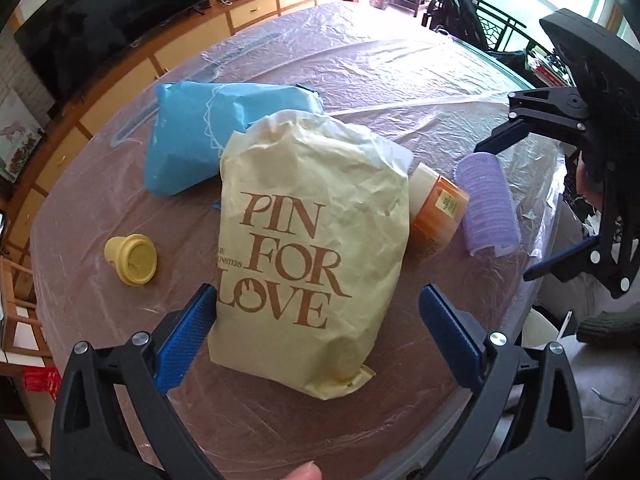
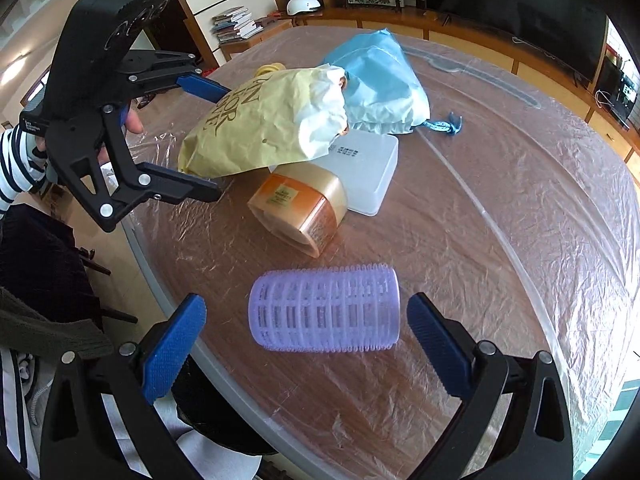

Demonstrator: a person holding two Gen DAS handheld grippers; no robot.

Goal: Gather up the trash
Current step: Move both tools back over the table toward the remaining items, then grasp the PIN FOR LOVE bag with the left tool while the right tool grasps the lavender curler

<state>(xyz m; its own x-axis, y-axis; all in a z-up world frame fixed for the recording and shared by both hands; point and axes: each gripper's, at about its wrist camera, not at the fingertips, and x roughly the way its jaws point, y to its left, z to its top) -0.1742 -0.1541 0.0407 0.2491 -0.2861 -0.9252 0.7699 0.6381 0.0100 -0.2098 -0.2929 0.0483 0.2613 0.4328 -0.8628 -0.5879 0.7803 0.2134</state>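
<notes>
A yellow paper bag (image 1: 308, 240) printed "PIN FOR LOVE" lies on the round table, and my open left gripper (image 1: 316, 328) straddles its near end without touching. The bag also shows in the right wrist view (image 2: 260, 128). A purple hair roller (image 2: 324, 308) lies between the open fingers of my right gripper (image 2: 306, 344), apart from both pads. The roller also shows in the left wrist view (image 1: 486, 200). An orange jar (image 2: 300, 212) lies on its side beside the bag. A blue bag (image 1: 216, 132) lies behind the yellow one.
A white plastic box (image 2: 368, 168) sits under the bags' edge. A small yellow cap (image 1: 132, 258) lies to the left. Clear plastic film covers the wooden table (image 2: 480, 240). A TV and low cabinets (image 1: 120, 52) stand beyond the table. A chair (image 1: 480, 12) stands at the far side.
</notes>
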